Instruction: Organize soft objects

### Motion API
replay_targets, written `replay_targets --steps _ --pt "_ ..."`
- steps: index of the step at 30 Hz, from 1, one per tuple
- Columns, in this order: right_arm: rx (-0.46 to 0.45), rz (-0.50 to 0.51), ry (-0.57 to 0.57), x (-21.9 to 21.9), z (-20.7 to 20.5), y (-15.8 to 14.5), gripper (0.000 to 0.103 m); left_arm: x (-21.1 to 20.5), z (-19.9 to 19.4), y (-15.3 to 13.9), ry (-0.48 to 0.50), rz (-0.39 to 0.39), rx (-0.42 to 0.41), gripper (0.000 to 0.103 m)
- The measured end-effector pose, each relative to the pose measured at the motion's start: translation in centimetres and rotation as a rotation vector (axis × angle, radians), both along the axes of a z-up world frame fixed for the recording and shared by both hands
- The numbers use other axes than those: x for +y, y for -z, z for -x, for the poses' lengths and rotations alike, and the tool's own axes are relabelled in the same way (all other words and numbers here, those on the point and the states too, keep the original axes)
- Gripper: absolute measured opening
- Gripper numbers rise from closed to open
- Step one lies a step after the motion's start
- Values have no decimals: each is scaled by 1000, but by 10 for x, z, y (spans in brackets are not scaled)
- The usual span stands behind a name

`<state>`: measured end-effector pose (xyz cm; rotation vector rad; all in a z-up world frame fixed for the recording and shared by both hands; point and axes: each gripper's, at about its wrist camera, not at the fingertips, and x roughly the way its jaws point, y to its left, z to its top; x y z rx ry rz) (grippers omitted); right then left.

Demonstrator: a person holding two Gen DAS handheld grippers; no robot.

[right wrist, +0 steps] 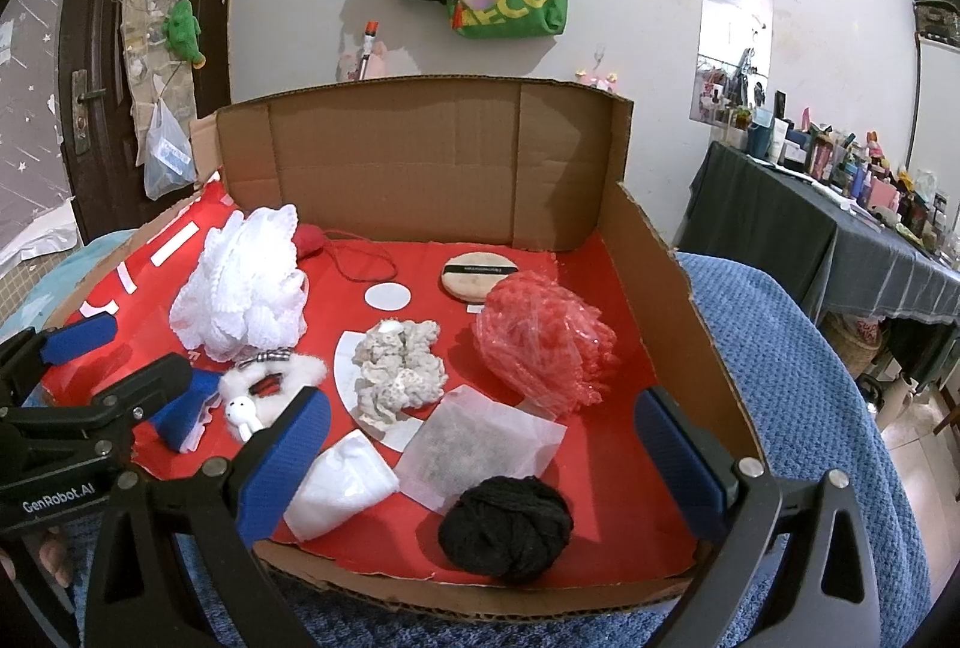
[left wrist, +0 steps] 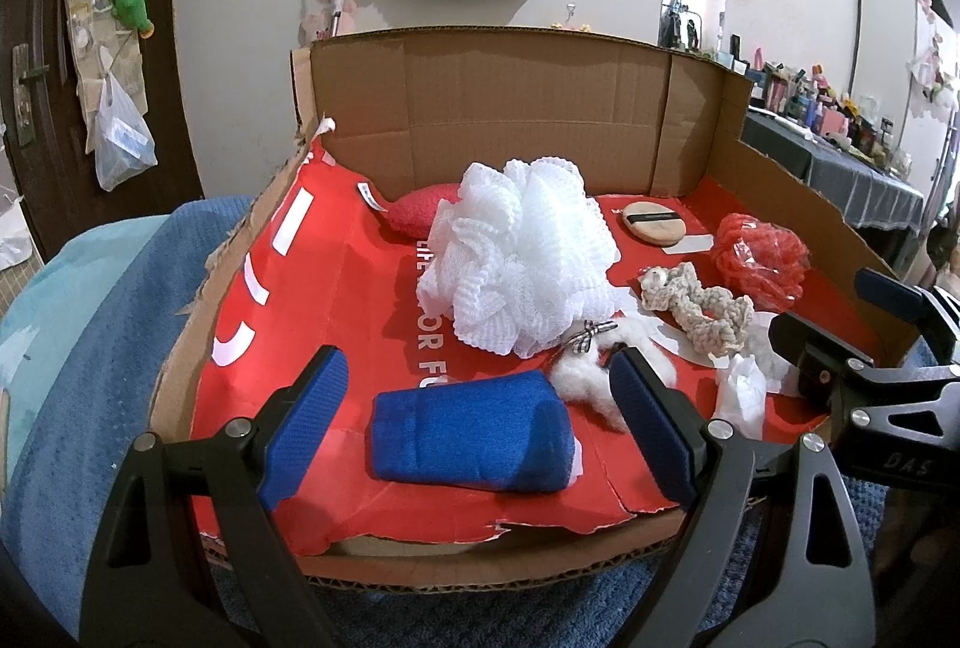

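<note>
Blue knitted blanket (right wrist: 798, 360) over a bed, open red-floored cardboard box (right wrist: 420, 156) resting on it

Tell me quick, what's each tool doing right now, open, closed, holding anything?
Left tool: open, empty, blue rolled towel lying between its fingers.
Right tool: open, holding nothing.

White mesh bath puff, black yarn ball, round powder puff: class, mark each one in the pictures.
White mesh bath puff (left wrist: 519, 252), left wrist view, middle of its ruffles.
Black yarn ball (right wrist: 506, 527), right wrist view, centre of the ball.
Round powder puff (right wrist: 480, 277), right wrist view, its tan face.
</note>
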<state>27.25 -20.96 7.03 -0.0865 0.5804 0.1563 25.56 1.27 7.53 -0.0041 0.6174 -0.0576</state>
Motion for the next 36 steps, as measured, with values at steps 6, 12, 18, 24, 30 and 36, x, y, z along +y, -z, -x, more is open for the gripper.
replay_targets --steps 6,12,18,24,30,36 --pt "-6 -1 0 -1 0 0 103 0 -1 1 1 3 2 89" --pt "-43 -6 23 -5 13 -14 103 5 14 -13 8 53 -32 89" --pt "-47 -50 -6 -10 52 -42 103 -5 57 -40 19 18 -42 89" --pt "66 -36 -11 -9 89 -27 103 -14 96 -28 29 26 53 103" --pt "260 -20 21 -15 92 18 103 -15 97 20 -25 23 196 103" --pt "374 15 105 -23 82 39 103 -15 94 42 -62 -6 289 103"
